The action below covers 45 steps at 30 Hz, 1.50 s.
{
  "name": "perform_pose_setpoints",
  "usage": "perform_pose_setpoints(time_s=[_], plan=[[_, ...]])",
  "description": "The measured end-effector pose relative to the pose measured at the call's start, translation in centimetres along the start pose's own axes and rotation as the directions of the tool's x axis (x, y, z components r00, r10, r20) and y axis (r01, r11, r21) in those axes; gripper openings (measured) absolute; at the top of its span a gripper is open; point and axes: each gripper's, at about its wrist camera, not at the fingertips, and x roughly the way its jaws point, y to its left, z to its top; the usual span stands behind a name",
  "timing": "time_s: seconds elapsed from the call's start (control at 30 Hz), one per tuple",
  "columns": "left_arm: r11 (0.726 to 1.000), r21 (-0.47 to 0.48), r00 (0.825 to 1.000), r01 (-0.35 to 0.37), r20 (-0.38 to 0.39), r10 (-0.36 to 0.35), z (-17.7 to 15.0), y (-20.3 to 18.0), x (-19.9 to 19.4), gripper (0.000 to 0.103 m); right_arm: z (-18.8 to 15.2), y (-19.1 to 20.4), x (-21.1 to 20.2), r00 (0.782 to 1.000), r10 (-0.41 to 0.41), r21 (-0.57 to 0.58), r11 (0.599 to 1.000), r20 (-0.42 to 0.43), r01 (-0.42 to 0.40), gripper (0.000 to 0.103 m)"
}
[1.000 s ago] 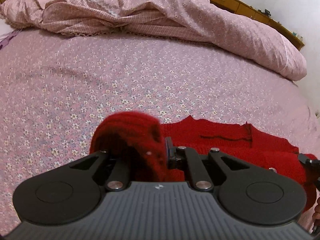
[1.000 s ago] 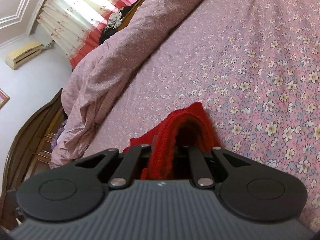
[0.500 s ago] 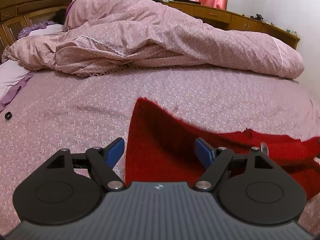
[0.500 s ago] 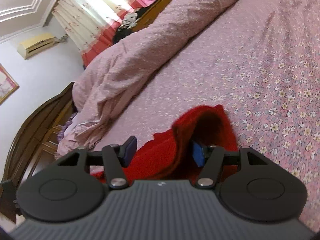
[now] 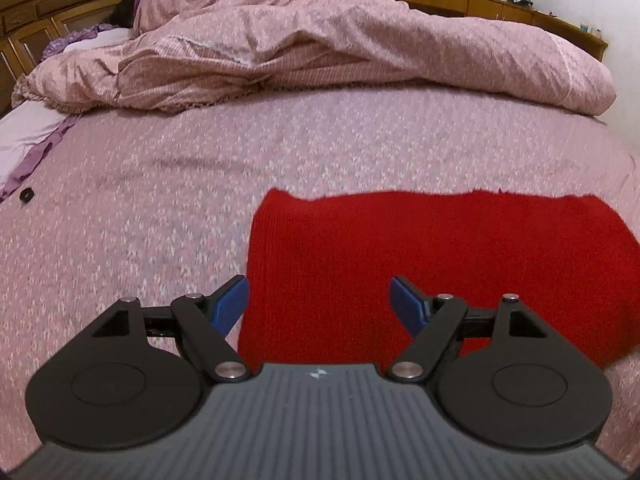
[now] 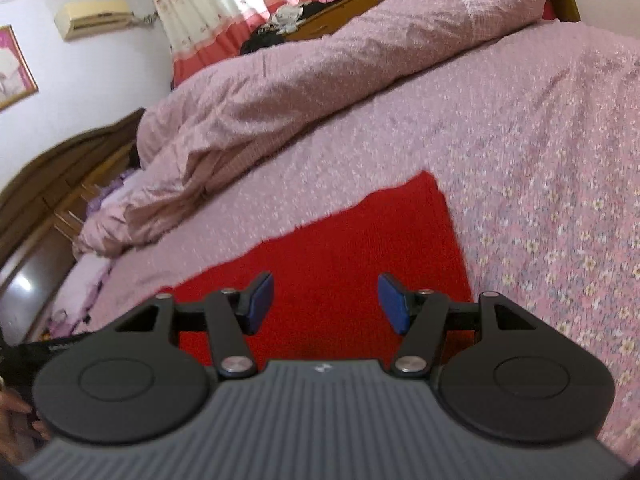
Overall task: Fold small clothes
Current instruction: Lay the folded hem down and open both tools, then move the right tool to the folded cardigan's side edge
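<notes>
- Both sets of tongs stood spread and empty over a red knitted garment (image 5: 440, 256) that lay flat on the bed (image 5: 160, 208), a second after each had been pinching a bunched fold of the same wool.
- The left tongs (image 5: 319, 300) hung just above the garment's left end, blue pads (image 5: 229, 304) wide apart with nothing between them but the cloth lying below; half a second earlier they had already let go while the knit was still settling.
- The right tongs (image 6: 326, 302) were likewise open over the garment's (image 6: 340, 256) right end, where a square corner lay against the flowered bedspread (image 6: 540, 200); half a second before, a hump of wool still stood between those pads.
- The red piece appeared as a flat rectangle with a fairly straight far edge and a rounded left edge, which suggested that one fold had just been laid down and released.
- A rumpled pink quilt (image 5: 320, 48) lay heaped along the far side of the bed, well apart from the garment, and a small dark object (image 5: 26, 195) sat on the bedspread to the left; what it was could not be told.
- Judged from the layout, the task seemed partway done: the garment still spanned a wide strip, so a further fold across its length, with fresh grips at the ends, looked likely to be needed.
</notes>
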Motion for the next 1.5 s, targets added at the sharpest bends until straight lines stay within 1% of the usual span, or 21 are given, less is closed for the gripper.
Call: perform_pose_setpoints(time_s=[0.1, 0.27, 0.33, 0.4, 0.5, 0.57, 0.67, 0.73, 0.8, 0.87, 0.97, 1.17, 1.33, 1.37, 1.47, 1.5], plan=[[1.0, -0.001, 1.0, -0.01, -0.016, 0.01, -0.9, 0.1, 0.1, 0.081, -1.3, 0.0, 0.5, 0.999, -0.03, -0.03, 0.999, -0.018, 0.03, 0.06], [0.999, 0.023, 0.998, -0.049, -0.047, 0.05, -1.7, 0.0, 0.9, 0.081, -2.5, 0.2, 1.3, 0.997, -0.069, -0.085, 0.994, -0.022, 0.067, 0.058], [0.999, 0.008, 0.998, -0.044, -0.045, 0.045, -2.0, 0.3, 0.6, 0.081, -2.7, 0.3, 1.2, 0.997, -0.073, -0.096, 0.993, -0.016, 0.071, 0.058], [0.999, -0.012, 0.999, -0.041, -0.037, 0.041, -2.2, 1.0, -0.1, 0.081, -2.8, 0.4, 1.0, 0.997, -0.076, -0.097, 0.993, -0.013, 0.074, 0.058], [0.998, -0.022, 0.998, -0.065, -0.016, 0.065, -2.8, 2.1, -1.6, 0.081, -2.8, 0.5, 0.4, 0.997, -0.08, -0.077, 0.994, -0.015, 0.078, 0.058], [0.997, -0.024, 0.997, -0.079, -0.011, 0.078, -3.3, 2.9, -2.4, 0.081, -3.0, 0.6, -0.6, 0.996, -0.091, -0.063, 0.994, -0.005, 0.09, 0.058], [0.996, -0.049, 0.997, -0.08, -0.014, 0.079, -4.2, 4.1, -3.4, 0.081, -3.5, 0.7, -2.4, 0.994, -0.11, -0.039, 0.993, 0.023, 0.111, 0.059], [0.993, -0.075, 0.996, -0.086, -0.025, 0.085, -4.7, 4.7, -3.9, 0.081, -4.1, 0.3, -3.7, 0.992, -0.12, -0.006, 0.993, 0.032, 0.12, 0.059], [0.992, -0.101, 0.997, -0.081, -0.027, 0.079, -5.3, 5.1, -4.3, 0.081, -4.6, -0.2, -4.7, 0.988, -0.148, 0.029, 0.989, 0.036, 0.147, 0.059], [0.991, -0.119, 0.998, -0.061, -0.02, 0.059, -5.6, 5.1, -4.9, 0.081, -5.1, -0.7, -5.4, 0.983, -0.177, 0.062, 0.983, 0.044, 0.174, 0.061], [0.993, -0.115, 1.0, -0.027, -0.01, 0.026, -5.8, 4.6, -5.2, 0.081, -5.4, -1.8, -5.9, 0.977, -0.208, 0.133, 0.971, 0.048, 0.2, 0.062], [0.993, -0.109, 0.999, -0.032, -0.041, 0.028, -5.7, 3.3, -3.9, 0.081, -5.5, -2.9, -4.6, 0.985, -0.166, 0.281, 0.949, 0.049, 0.146, 0.062], [0.993, -0.115, 0.997, -0.033, -0.066, 0.026, -5.8, 2.8, -2.8, 0.081, -6.3, -3.5, -2.2, 0.99, -0.142, 0.421, 0.899, 0.014, 0.123, 0.062], [0.993, -0.114, 0.997, -0.039, -0.071, 0.031, -5.8, 2.7, -2.5, 0.081, -6.6, -3.7, -1.8, 0.991, -0.131, 0.45, 0.886, 0.017, 0.109, 0.062], [0.991, -0.124, 0.996, -0.045, -0.084, 0.035, -5.9, 2.7, -1.9, 0.081, -7.1, -3.9, -1.2, 0.99, -0.119, 0.504, 0.861, 0.069, 0.069, 0.063], [0.991, -0.128, 0.995, -0.046, -0.089, 0.035, -5.9, 2.7, -1.7, 0.081, -7.1, -4.1, -0.9, 0.99, -0.115, 0.529, 0.847, 0.08, 0.055, 0.064]])
